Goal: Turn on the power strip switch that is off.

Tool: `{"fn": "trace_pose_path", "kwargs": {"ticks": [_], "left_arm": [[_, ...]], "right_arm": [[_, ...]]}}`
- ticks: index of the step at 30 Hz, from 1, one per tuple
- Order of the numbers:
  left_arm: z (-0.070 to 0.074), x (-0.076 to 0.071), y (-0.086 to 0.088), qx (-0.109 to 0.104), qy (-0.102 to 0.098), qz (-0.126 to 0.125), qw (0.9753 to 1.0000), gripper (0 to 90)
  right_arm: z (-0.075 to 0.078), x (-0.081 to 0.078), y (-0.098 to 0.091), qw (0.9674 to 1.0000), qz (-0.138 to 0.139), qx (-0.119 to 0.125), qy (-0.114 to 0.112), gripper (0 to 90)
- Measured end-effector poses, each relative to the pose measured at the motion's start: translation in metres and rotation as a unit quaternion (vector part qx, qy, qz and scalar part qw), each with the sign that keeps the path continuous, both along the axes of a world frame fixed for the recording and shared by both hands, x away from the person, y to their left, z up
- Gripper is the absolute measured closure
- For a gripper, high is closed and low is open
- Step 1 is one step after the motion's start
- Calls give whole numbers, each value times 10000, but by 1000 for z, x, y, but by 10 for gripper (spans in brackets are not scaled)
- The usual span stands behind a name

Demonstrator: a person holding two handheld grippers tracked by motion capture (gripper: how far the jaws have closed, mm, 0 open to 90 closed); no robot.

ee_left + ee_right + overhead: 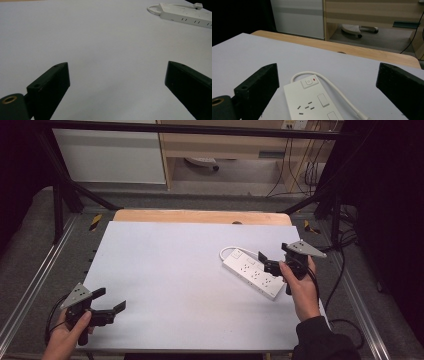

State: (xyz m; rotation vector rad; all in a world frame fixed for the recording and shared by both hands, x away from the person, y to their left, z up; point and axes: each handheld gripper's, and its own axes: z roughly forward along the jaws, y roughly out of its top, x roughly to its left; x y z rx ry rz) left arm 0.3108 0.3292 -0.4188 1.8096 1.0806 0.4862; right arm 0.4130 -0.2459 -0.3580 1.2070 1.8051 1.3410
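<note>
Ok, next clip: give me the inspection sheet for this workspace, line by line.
Surface: white sheet over a wooden table, flat and clean.
Job's things: white power strip lying flat at the right, sockets up, switch end toward the far edge.
Clutter: nothing seen.
Grippers: left gripper open near the front left corner, nothing between its jaws; right gripper open, above the power strip, jaws either side, pads not pressing it.
Cables: the strip's white cord loops round its switch end; black gripper cable trails off the right.
Surroundings: metal frame, wooden shelving, wall cables beyond.
</note>
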Motion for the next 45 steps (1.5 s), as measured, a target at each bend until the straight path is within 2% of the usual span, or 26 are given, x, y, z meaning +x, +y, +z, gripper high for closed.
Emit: {"fn": "trace_pose_path", "kwargs": {"ticks": [12,28,45], "left_arm": [[0,0,0,21,-6,5,10000,60],[0,0,1,6,-6,22,10000,60],[1,-1,1,-15,-31,30,10000,60]], "right_arm": [[0,-15,-12,9996,-69,9,-283,36],[-9,-47,-25,9985,-131,4,-526,33],[-32,-80,-41,9988,-167,-10,-463,47]]}}
